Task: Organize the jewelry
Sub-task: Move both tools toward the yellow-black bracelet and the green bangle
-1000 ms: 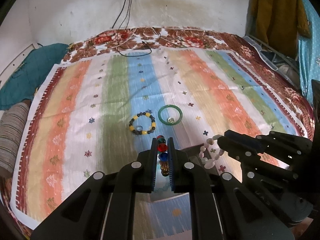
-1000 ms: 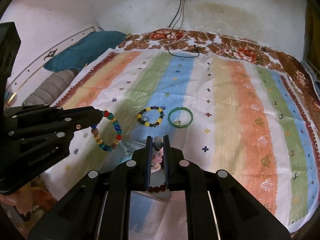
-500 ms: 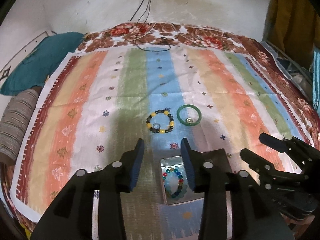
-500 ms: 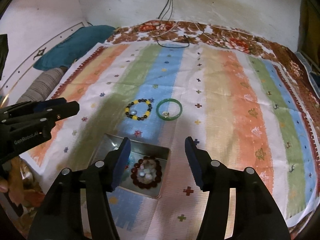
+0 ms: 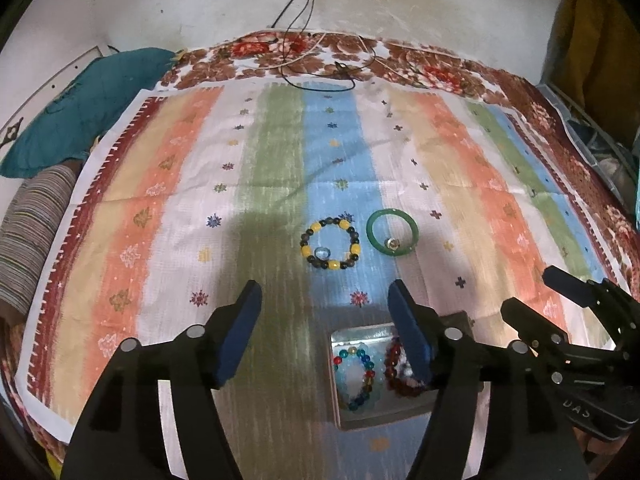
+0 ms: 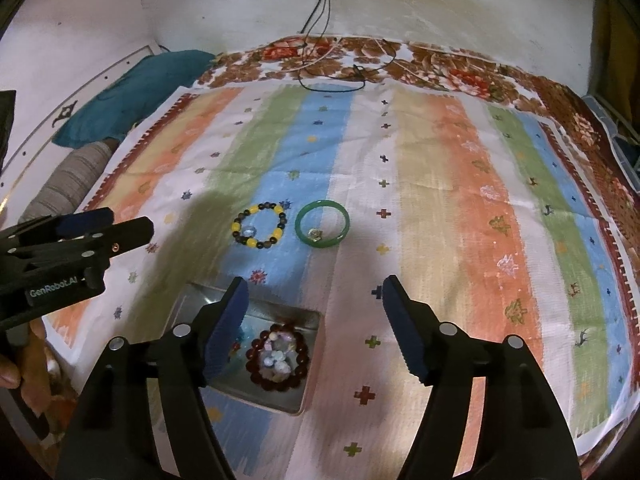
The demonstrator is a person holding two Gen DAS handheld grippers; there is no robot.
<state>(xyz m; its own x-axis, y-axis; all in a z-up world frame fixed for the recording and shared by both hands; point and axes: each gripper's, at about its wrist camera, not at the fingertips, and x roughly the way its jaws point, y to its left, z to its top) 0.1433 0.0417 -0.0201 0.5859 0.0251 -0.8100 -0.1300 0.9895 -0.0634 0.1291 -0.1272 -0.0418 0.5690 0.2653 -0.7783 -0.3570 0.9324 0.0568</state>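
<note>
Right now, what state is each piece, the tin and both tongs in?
Left tongs: open, empty.
Right tongs: open, empty.
Metal tin: uncovered, holding two bracelets.
Multicolour bracelet: in tin.
Dark red bracelet: in tin.
Yellow-black bracelet: on cloth, ringing a small ring.
Green bangle: on cloth, ringing a small ring.

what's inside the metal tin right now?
The metal tin holds a multicolored bead bracelet and a dark red bead bracelet ringing pale beads. The left gripper's finger hides part of the red one in the left view.

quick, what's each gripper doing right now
Left gripper: open, empty.
Right gripper: open, empty.
</note>
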